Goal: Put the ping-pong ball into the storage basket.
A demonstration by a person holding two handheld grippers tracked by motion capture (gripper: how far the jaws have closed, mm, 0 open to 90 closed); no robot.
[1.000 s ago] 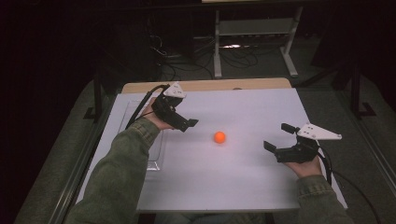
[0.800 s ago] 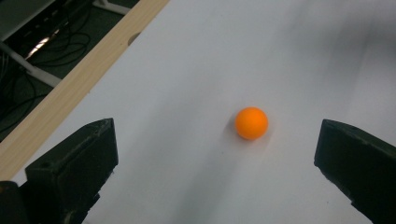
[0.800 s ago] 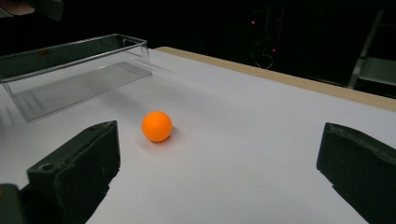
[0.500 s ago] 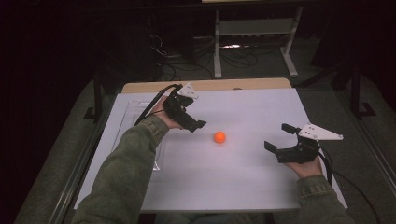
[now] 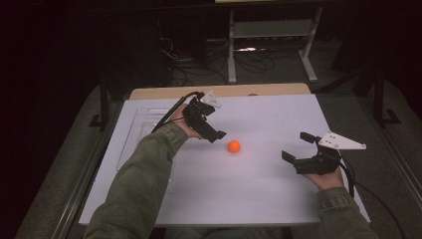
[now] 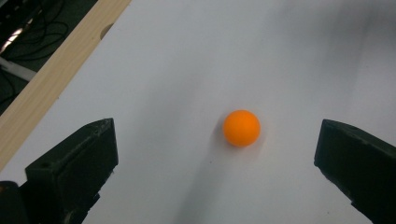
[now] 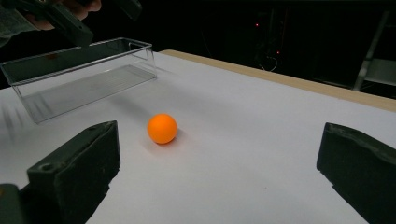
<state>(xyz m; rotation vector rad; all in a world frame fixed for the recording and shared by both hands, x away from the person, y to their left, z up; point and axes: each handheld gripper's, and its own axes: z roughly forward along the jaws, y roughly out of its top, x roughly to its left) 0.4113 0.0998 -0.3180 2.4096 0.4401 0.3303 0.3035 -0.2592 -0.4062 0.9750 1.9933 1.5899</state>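
A small orange ball (image 5: pixel 233 146) rests on the white tabletop (image 5: pixel 259 189) near its middle. My left gripper (image 5: pixel 213 123) hovers just left of the ball and points down at it, open. In the left gripper view the ball (image 6: pixel 241 128) lies ahead of the left gripper (image 6: pixel 212 156), a little right of centre in the gap between the jaws. My right gripper (image 5: pixel 296 146) is held open at the right of the table, facing the ball from farther off. In the right gripper view the ball (image 7: pixel 162 128) sits left of centre, beyond the right gripper (image 7: pixel 217 151).
A clear plastic box (image 5: pixel 134 124) lies at the table's left, partly under my left forearm; its wall (image 7: pixel 84 74) stands behind the ball, with the left gripper (image 7: pixel 70 23) above it. A wooden strip (image 5: pixel 219 90) edges the far side. Beyond stand a metal rack (image 5: pixel 268 40) and floor cables.
My left gripper has moved to the right, closer to the orange ball. The ball and the right gripper have stayed where they were.
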